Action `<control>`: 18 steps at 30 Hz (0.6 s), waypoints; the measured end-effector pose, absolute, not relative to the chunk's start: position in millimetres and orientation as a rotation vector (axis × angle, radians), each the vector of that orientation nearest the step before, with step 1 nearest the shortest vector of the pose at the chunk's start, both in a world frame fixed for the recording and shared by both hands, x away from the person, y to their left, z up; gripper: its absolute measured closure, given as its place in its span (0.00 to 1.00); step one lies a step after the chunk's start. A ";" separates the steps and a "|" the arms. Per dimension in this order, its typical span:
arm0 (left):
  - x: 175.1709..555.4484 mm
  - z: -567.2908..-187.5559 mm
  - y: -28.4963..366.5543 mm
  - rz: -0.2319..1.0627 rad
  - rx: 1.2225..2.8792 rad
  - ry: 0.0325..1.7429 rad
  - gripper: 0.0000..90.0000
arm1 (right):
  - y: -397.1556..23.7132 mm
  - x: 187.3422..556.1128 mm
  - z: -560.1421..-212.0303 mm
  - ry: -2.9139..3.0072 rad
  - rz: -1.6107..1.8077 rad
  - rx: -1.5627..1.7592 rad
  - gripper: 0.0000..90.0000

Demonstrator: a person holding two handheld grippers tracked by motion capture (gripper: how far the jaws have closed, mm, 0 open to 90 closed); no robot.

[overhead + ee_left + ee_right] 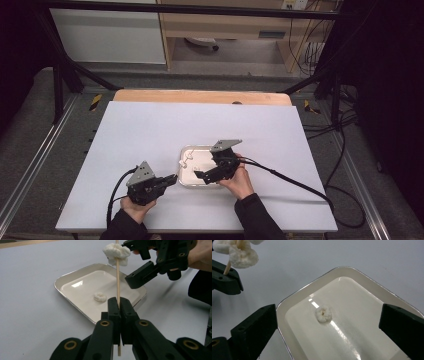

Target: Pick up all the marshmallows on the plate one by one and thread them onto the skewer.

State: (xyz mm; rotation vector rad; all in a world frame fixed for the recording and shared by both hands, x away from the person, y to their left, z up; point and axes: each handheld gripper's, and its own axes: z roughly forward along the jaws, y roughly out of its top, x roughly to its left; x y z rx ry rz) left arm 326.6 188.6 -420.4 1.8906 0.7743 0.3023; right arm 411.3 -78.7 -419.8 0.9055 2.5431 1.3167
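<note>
While both hands are resting on the white table (150, 130):
High view: the right gripper (199, 174) is hovering over the tray (186, 183).
Left gripper view: the left gripper (119, 305) is clamping a wooden skewer (118, 277) carrying a white puff (116, 252).
Right gripper view: jaws are gaping wide around a loose puff (324, 313) in the tray.

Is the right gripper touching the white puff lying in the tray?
Apart. The right gripper view shows the right gripper open, its jaws wide either side of the puff, with bare tray between.

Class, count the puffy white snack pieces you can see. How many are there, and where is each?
2, perhaps more: one loose piece lies in the tray; a skewered clump sits on the wooden stick, possibly several pieces pressed together.
</note>
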 end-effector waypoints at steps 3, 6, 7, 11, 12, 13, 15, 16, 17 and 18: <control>326.7 -420.2 188.8 0.305 1.891 0.774 0.98 | -72.4 415.2 -423.4 2.547 1.274 0.900 0.06; 327.3 -420.3 189.2 0.303 1.890 0.775 0.98 | -65.8 418.3 -426.2 2.557 1.253 0.886 0.10; 327.3 -420.3 189.2 0.303 1.890 0.775 0.98 | -64.2 419.8 -427.4 2.561 1.251 0.883 0.11; 328.0 -420.4 190.2 0.303 1.888 0.779 0.98 | -58.6 423.3 -430.3 2.572 1.211 0.872 0.15; 328.0 -420.2 190.7 0.300 1.885 0.782 0.98 | -54.7 424.8 -433.3 2.581 1.200 0.870 0.18; 328.0 -420.1 190.9 0.300 1.884 0.783 0.98 | -53.7 425.7 -435.1 2.588 1.197 0.863 0.20; 328.1 -420.1 191.0 0.299 1.884 0.783 0.98 | -52.8 426.6 -437.3 2.592 1.201 0.863 0.23; 328.2 -420.1 191.0 0.298 1.884 0.784 0.98 | -52.3 427.1 -438.5 2.593 1.199 0.868 0.25; 328.4 -420.5 190.8 0.297 1.887 0.783 0.98 | -52.0 428.4 -441.9 2.605 1.178 0.853 0.31; 328.4 -420.5 190.8 0.297 1.887 0.783 0.98 | -51.8 428.6 -443.4 2.608 1.165 0.840 0.33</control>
